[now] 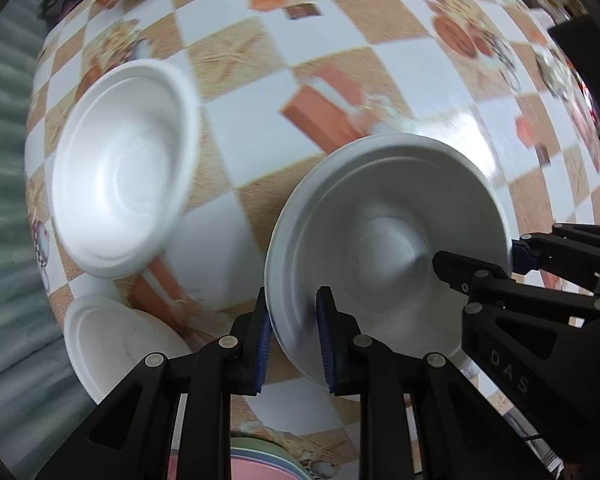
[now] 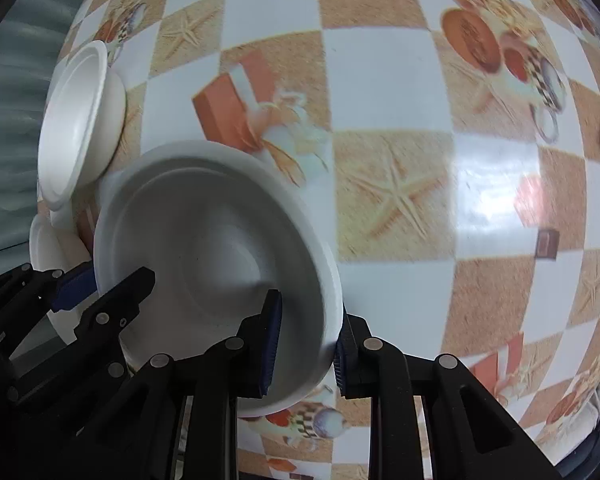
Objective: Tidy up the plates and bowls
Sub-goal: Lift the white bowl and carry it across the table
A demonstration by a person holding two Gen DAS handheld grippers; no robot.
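A white foam bowl [image 1: 388,232] stands upright on the checked tablecloth [image 1: 252,120]. My left gripper [image 1: 294,344] is shut on its near-left rim, one blue pad inside and one outside the wall. Across the bowl, my right gripper [image 1: 516,264] clamps the opposite rim. In the right wrist view the same bowl [image 2: 220,248] fills the lower left, with my right gripper [image 2: 306,348] shut on its rim and the left gripper [image 2: 96,286] on the far side. A second white bowl [image 1: 124,172] sits apart to the left, also seen as the second bowl [image 2: 80,120].
A third white dish [image 1: 112,340] lies near the table's left edge, below the second bowl. A pink plate with a green rim [image 1: 260,460] peeks in under my left gripper. Beyond the left edge hangs grey-green ribbed material [image 1: 4,200]. Cluttered items line the far right corner.
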